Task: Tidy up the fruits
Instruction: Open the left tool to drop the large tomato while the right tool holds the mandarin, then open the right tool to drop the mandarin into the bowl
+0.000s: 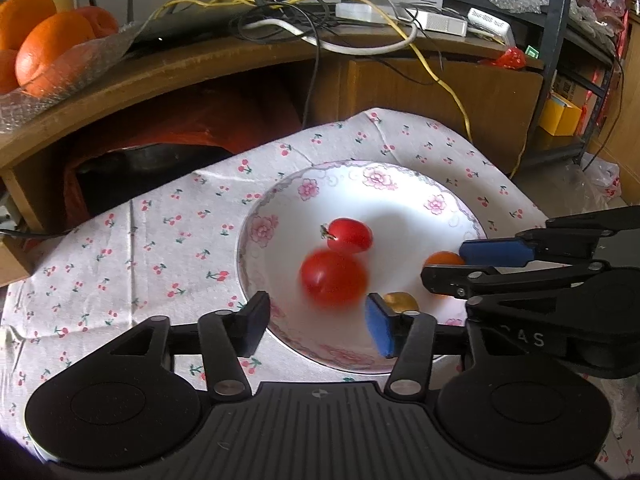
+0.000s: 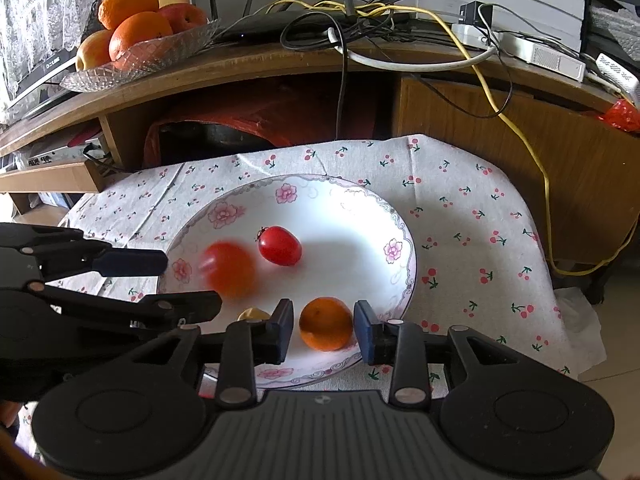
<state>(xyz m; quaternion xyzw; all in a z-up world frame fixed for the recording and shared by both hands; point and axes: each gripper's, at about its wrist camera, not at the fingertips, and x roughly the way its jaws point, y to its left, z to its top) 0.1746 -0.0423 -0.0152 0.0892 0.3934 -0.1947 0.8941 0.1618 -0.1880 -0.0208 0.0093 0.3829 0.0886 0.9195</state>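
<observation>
A white plate with a pink floral rim [image 1: 308, 190] [image 2: 394, 250] lies on a cherry-print cloth. On it rests a red tomato with a stem [image 1: 349, 235] [image 2: 279, 246]. A second red tomato [image 1: 334, 278] [image 2: 230, 268] is blurred by motion, just beyond the tips of my left gripper [image 1: 318, 312] [image 2: 192, 283], which is open and holds nothing. A small orange [image 2: 326, 324] [image 1: 442, 260] sits on the plate between the fingers of my right gripper [image 2: 323, 312] [image 1: 460, 266]; the jaws bracket it closely, with a thin gap on its left. A small yellow fruit [image 1: 400, 302] [image 2: 252, 314] is partly hidden behind the fingers.
A curved wooden shelf [image 2: 280, 68] rises behind the plate, carrying a glass dish of oranges and apples [image 2: 136, 36] [image 1: 44, 48], a router and tangled cables [image 2: 400, 40]. A red bag [image 2: 260, 120] fills the space under the shelf. The cloth [image 1: 120, 240] drapes over the table's edges.
</observation>
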